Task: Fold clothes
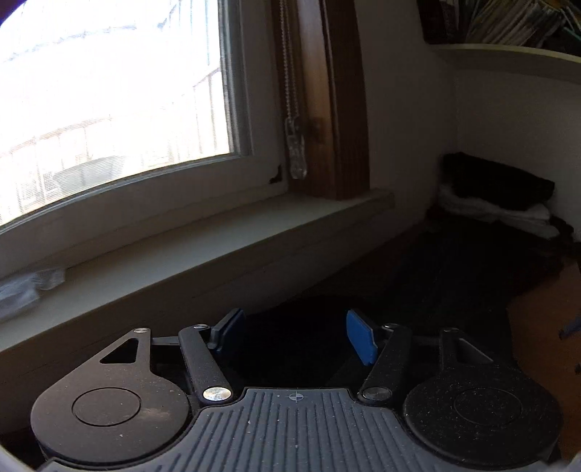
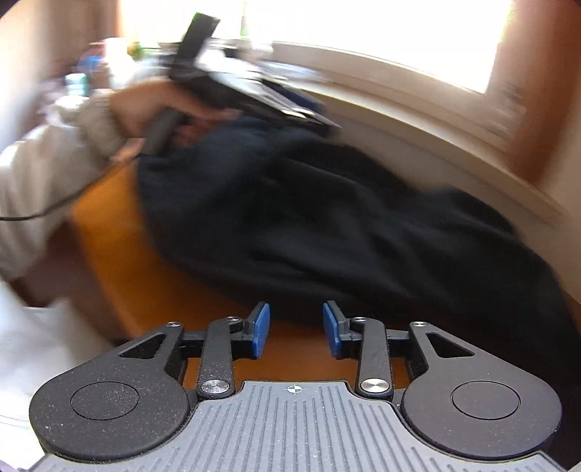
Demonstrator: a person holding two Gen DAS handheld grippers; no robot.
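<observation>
In the right wrist view, a hand (image 2: 145,109) in a pale sleeve (image 2: 47,174) at upper left grips the left gripper's handle, tilted toward the dark garment (image 2: 326,225) heaped across the frame's centre on the orange table (image 2: 120,254). The right gripper (image 2: 296,328) at bottom centre stands parted, nothing between its blue pads. The left gripper (image 1: 296,336) gapes empty over dark cloth, below the windowsill (image 1: 203,250).

A bright window (image 1: 109,90) stands above a pale sill (image 1: 203,247), a beaded blind cord (image 1: 292,109) hanging beside it. A shelf (image 1: 508,54) of books (image 1: 508,21) sits upper right; an orange table (image 2: 120,254) lies below.
</observation>
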